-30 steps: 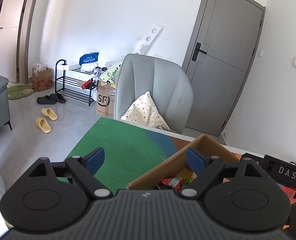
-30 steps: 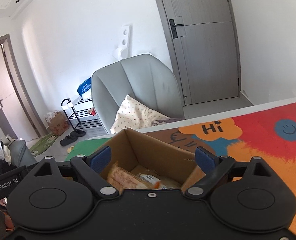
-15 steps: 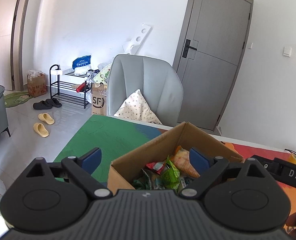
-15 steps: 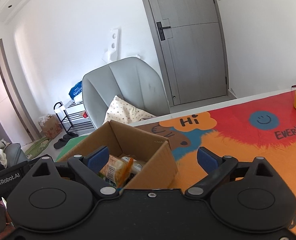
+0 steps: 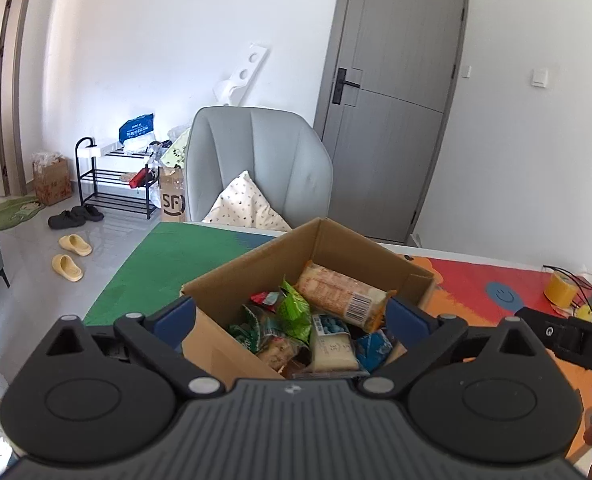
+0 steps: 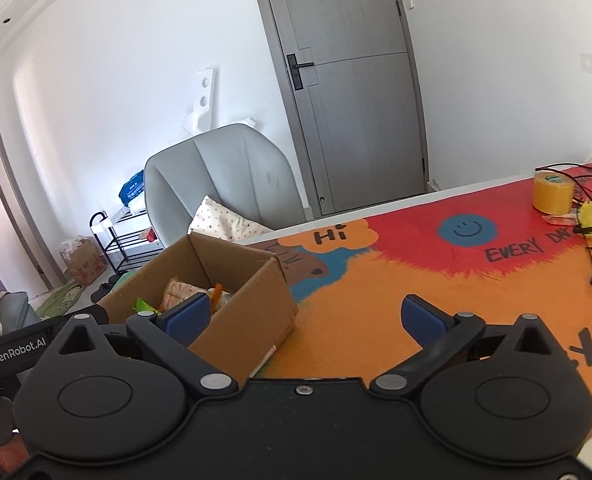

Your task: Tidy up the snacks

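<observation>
Left gripper (image 5: pixel 290 316) low in its frame, jaws spread wide with nothing between the pads, framing the near corner of the cardboard box (image 5: pixel 224 280). Right gripper (image 6: pixel 301 314) likewise spread wide and empty, its left pad in front of the box's right wall (image 6: pixel 256 308), its right pad over bare orange play mat (image 6: pixel 367 280).

Inside the box at centre frame: a loose heap of snacks. Nearest the rim, a pale flat packet (image 5: pixel 333 350) and a blue wrapper (image 5: pixel 371 346); beside them a green crinkled bag (image 5: pixel 294 312) and a small red-topped sachet (image 5: pixel 264 297); on top and further back, a long orange-printed biscuit pack (image 5: pixel 341 296) lying slantwise. No order among them, just a pile.

As to progress: every visible snack already in the box, none seen loose on the mat. Fits either a finished gathering into the box or a jumbled box awaiting sorting out; not settled by this view.

Further off, at the right of the frame, a yellow tape roll (image 6: pixel 553 192) and tangled cables (image 6: pixel 591 216). Beyond the table, a grey chair (image 5: pixel 264 168) with a dotted cushion (image 5: pixel 244 208).
</observation>
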